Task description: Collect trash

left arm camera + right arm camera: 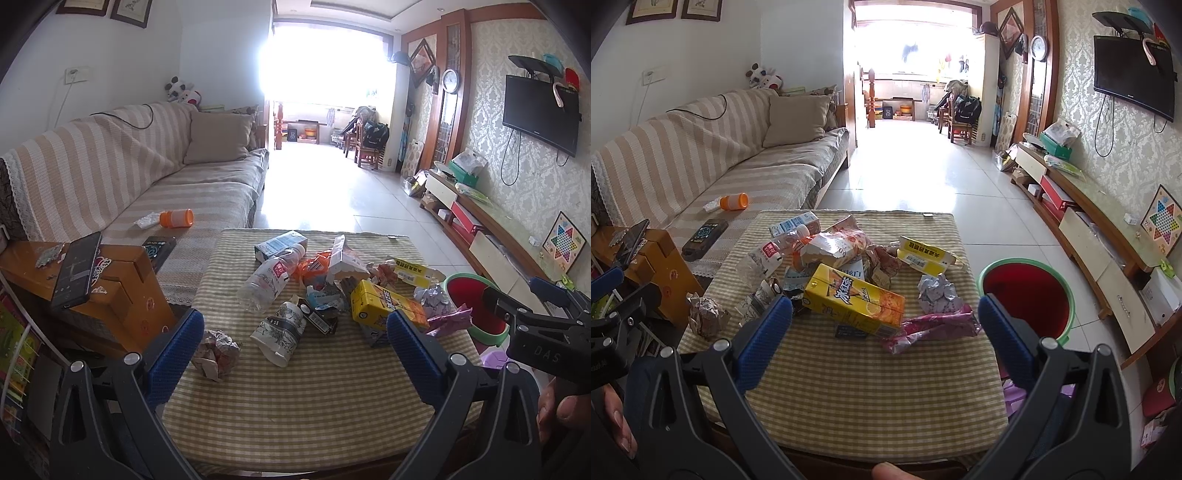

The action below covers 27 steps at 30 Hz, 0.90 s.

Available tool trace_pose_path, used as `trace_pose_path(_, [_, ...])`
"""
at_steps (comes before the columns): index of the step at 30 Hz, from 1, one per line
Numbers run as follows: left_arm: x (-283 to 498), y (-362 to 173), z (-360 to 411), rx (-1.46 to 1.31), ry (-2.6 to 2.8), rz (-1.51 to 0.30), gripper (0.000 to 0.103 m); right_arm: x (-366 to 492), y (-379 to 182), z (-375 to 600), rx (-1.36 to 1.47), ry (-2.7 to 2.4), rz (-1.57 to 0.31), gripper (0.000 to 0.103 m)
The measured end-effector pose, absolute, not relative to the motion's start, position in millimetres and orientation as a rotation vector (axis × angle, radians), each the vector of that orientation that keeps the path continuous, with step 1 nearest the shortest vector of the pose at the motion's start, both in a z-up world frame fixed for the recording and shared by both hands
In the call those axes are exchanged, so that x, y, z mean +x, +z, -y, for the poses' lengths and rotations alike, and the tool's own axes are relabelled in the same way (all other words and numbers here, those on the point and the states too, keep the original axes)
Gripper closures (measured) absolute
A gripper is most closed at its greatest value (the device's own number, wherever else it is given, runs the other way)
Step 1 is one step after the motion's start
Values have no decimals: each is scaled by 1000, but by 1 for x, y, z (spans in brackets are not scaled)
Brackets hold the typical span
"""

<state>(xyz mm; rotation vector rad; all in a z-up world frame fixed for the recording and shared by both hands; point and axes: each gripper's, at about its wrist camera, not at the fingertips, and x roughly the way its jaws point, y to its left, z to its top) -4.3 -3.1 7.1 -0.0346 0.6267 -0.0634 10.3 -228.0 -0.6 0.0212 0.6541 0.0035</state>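
A pile of trash lies on the checked table (314,406) (868,387): a yellow drink carton (384,304) (853,299), a clear plastic bottle (267,282) (764,258), a paper cup (280,332), crumpled paper balls (218,350) (938,290), a pink wrapper (931,326) and a yellow box (927,254). A green bin with a red liner (476,306) (1030,299) stands on the floor right of the table. My left gripper (295,343) is open and empty over the table's near side. My right gripper (884,332) is open and empty, near the carton and pink wrapper.
A striped sofa (129,177) with an orange cup (177,218) runs along the left. A wooden side table with a phone (75,269) stands at the near left. A low TV cabinet (1089,229) lines the right wall. Tiled floor stretches behind the table.
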Motion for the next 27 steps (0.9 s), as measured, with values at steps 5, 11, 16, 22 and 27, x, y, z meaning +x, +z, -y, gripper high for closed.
trace_pose_path(5, [-4,7,3,-37,-66,-628,8,10,-1,229,23,5,-656,3])
trace_pose_path(11, [-4,7,4,-37,-66,-629,8,10,-1,229,24,4,-658,3])
trace_pose_path(16, [-4,7,4,-37,-66,-629,8,10,-1,229,24,4,-658,3])
trace_pose_path(22, [-4,7,4,-37,-66,-630,8,10,-1,229,23,3,-660,3])
trace_pose_path(27, [-4,4,6,-39,-67,-636,8,11,-4,229,22,3,-669,3])
